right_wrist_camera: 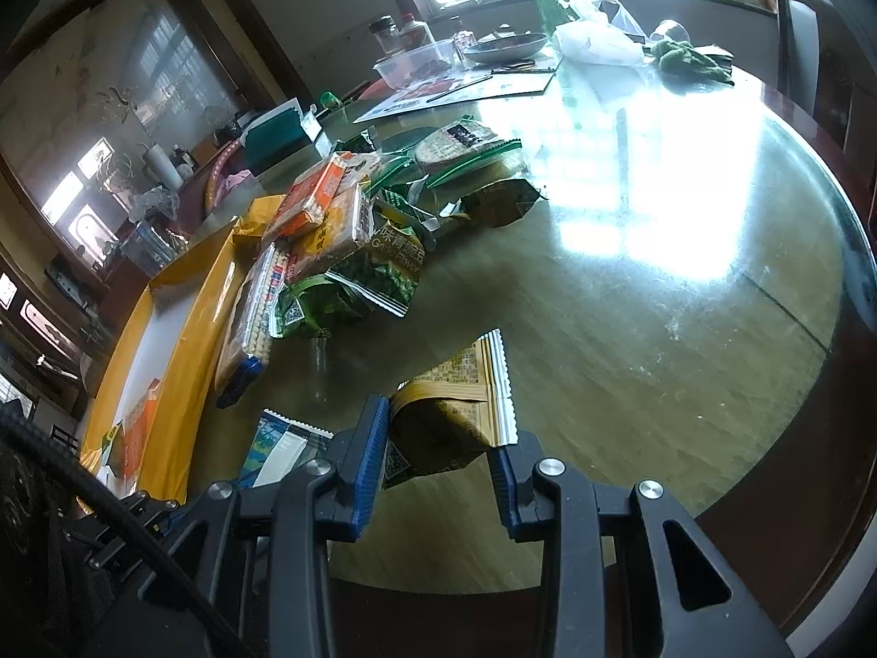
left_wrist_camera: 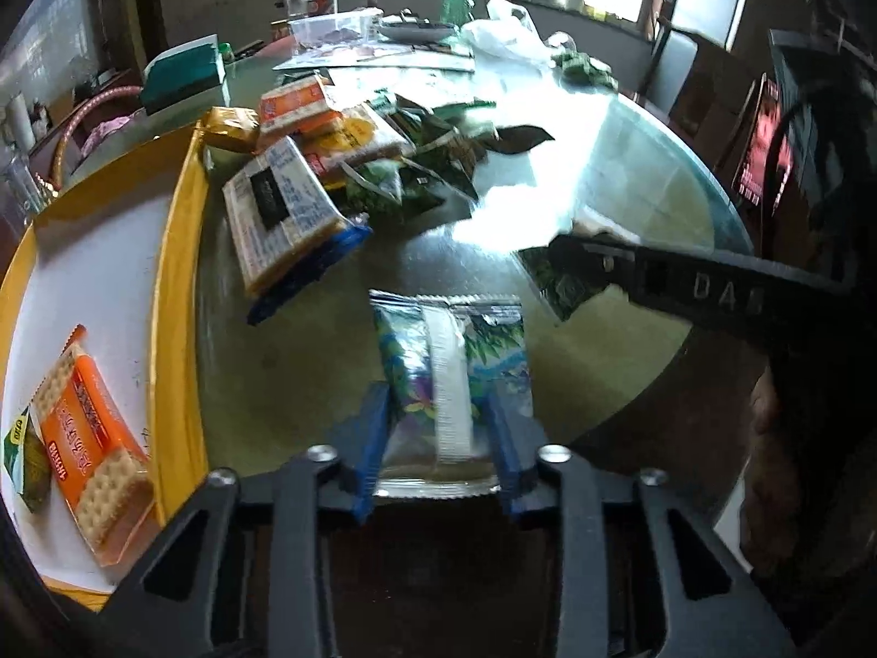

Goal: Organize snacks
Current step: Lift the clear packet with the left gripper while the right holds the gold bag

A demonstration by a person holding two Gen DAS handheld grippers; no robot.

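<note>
Here the left gripper (left_wrist_camera: 438,438) pinches a blue leafy packet (left_wrist_camera: 449,367) just above the glass table (left_wrist_camera: 630,340), beside the yellow tray (left_wrist_camera: 175,296). The right gripper (right_wrist_camera: 438,460) clamps a brown-gold packet (right_wrist_camera: 455,411), near the snack pile (right_wrist_camera: 340,236).

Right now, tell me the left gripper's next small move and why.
Probably carry the blue-green packet left over the yellow box wall. The left gripper fingers already pinch it, and an orange cracker pack lies inside.
</note>
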